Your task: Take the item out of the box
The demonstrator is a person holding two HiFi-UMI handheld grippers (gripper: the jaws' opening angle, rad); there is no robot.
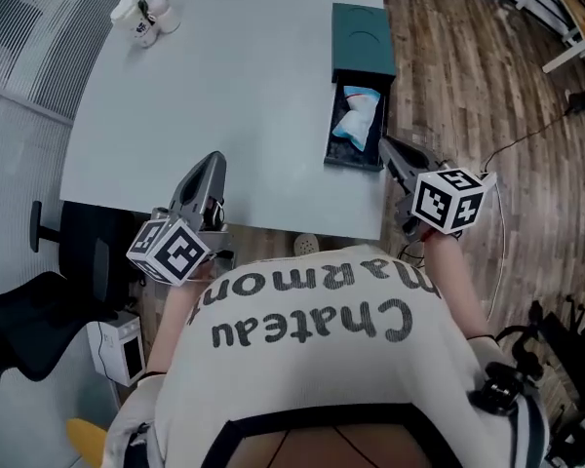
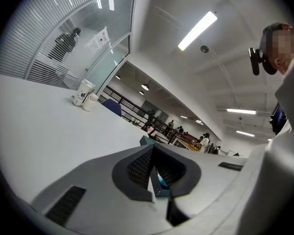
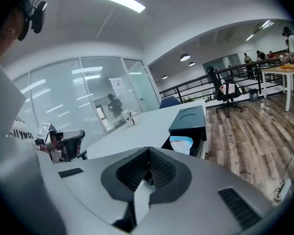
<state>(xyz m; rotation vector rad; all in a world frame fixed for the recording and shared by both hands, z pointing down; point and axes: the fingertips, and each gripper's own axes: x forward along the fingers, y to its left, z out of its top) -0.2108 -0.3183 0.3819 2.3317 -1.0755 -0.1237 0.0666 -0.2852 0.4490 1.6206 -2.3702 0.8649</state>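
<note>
A: Whereabouts of pouch (image 1: 359,120)?
B: Lies inside open box (image 1: 354,160), at eleven o'clock from right gripper (image 1: 386,145).
A: Claws?
B: Pinched together, both empty; left gripper (image 1: 213,160) at eight o'clock from box.

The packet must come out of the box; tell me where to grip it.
Grip the white-and-blue packet by its near end, from straight above: it lies in the open tray of the dark box, whose walls likely block the sides. The shut right tool is nearest.
</note>
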